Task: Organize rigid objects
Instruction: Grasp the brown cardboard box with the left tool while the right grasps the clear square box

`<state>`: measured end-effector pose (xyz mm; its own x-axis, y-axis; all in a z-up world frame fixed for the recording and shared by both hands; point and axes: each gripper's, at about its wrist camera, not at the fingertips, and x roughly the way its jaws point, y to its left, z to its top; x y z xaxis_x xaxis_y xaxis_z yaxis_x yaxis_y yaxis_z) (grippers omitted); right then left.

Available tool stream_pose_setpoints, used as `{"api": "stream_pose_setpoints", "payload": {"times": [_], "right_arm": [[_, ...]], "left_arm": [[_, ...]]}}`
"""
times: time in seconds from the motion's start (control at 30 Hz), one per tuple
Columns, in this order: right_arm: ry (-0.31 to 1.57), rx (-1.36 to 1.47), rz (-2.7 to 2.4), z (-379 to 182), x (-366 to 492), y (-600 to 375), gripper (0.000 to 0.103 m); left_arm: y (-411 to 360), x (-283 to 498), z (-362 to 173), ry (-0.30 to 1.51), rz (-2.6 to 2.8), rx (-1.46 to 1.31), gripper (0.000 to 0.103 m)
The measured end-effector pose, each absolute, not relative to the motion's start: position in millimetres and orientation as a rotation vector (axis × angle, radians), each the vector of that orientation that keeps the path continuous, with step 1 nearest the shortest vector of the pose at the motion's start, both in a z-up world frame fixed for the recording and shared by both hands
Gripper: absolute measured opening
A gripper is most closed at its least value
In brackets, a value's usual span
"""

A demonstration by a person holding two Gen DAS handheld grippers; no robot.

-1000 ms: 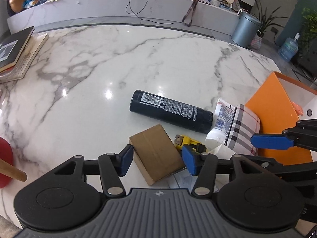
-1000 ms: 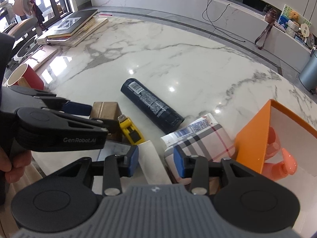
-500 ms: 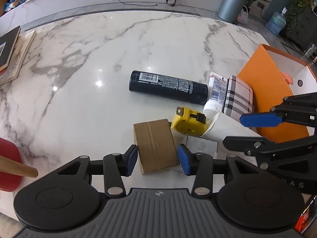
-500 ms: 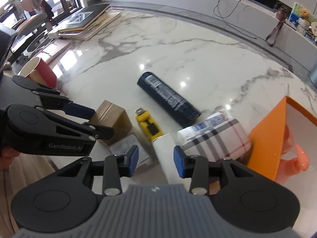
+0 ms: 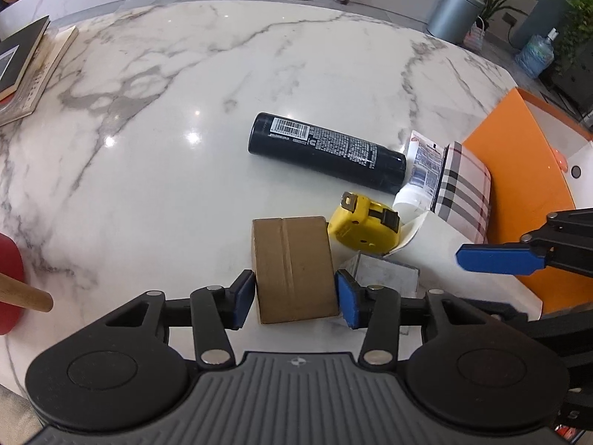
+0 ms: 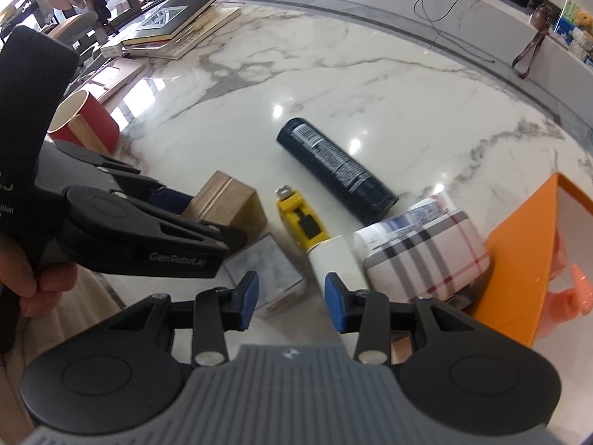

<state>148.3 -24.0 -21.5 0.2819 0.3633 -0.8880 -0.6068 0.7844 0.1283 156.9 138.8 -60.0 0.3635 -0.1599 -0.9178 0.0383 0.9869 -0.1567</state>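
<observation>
A brown cardboard box (image 5: pixel 292 267) lies on the marble table between the blue pads of my left gripper (image 5: pixel 295 298), which touch both its sides. The right wrist view shows the same box (image 6: pixel 226 204) under the left gripper (image 6: pixel 200 218). My right gripper (image 6: pixel 291 302) stands open over a grey marbled box (image 6: pixel 265 270) and a white carton (image 6: pixel 333 259), gripping neither. Just beyond lie a yellow tape measure (image 5: pixel 365 228), a black spray can (image 5: pixel 326 157) and a plaid pouch (image 5: pixel 463 185) over a white tube (image 5: pixel 418 174).
An open orange box (image 5: pixel 519 170) stands at the right with a pink sprayer (image 6: pixel 567 289) inside. A red cup (image 6: pixel 85 122) holding a wooden stick sits at the near left. Stacked books (image 5: pixel 22 63) lie at the far left edge.
My left gripper has come closer to the cardboard box and its jaws have narrowed onto the box's sides. The right gripper's jaws kept their width; its view has shifted slightly.
</observation>
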Motion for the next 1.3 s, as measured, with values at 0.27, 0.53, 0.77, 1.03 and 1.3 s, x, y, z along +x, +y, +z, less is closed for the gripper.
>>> {"api": "stream_pose_setpoints", "payload": {"times": [0.27,0.53,0.77,1.03,1.3], "right_arm": [[1.146,-0.246,0.684,-33,147,-14,0.050],[1.162,-0.255,0.681,-41,149,-6,0.051],[1.180,-0.223,0.672,-46,153,1,0.059],[1.183,-0.169,0.609,-54,159,13,0.062],[1.228,-0.261,0.642,-57,156,10,0.052]], "left_arm": [[136,152,-58,1.229,-0.189,-0.049,0.052],[145,152,-58,1.231,-0.174,-0.079,0.052],[152,153,-59,1.225,-0.136,-0.121,0.058],[156,160,-62,1.215,-0.090,-0.136,0.057],[158,158,-63,1.214,-0.089,-0.138,0.053]]}}
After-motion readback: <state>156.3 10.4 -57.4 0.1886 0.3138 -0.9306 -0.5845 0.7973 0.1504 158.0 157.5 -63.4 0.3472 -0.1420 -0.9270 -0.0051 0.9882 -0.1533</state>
